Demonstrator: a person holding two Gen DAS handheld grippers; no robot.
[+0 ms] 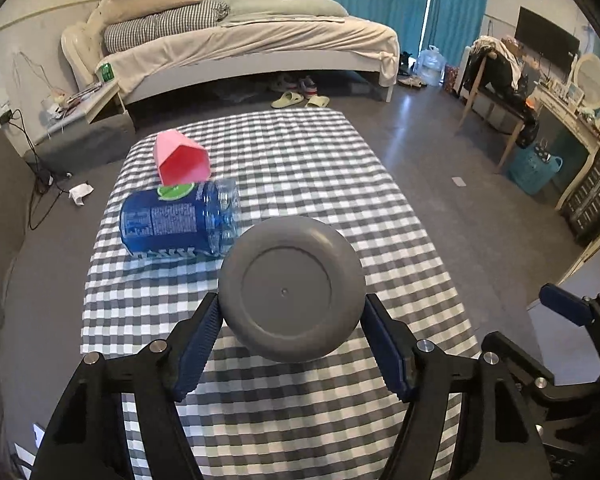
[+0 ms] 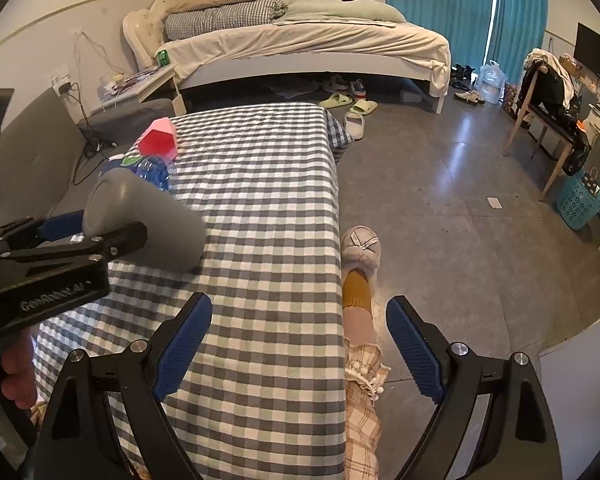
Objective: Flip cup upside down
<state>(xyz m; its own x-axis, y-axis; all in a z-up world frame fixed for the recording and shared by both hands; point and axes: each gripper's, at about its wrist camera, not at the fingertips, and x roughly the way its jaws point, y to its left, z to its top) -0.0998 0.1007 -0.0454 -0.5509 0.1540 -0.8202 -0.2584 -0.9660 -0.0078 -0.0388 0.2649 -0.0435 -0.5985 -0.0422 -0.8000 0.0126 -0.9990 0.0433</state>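
A grey cup [image 1: 292, 288] is held in my left gripper [image 1: 292, 340], whose blue pads press on both of its sides. Its flat base faces the left wrist camera. In the right wrist view the cup [image 2: 152, 220] lies tilted, base up to the left, with its lower end at the checked tablecloth [image 2: 260, 208], and the left gripper's finger [image 2: 116, 240] crosses its side. My right gripper [image 2: 296, 344] is open and empty, over the table's right front edge.
A blue-labelled plastic bottle [image 1: 180, 220] lies on its side behind the cup. A pink angular cup [image 1: 182, 162] lies beyond it. The person's leg and slipper [image 2: 360, 248] are right of the table. A bed, chair and basket stand further back.
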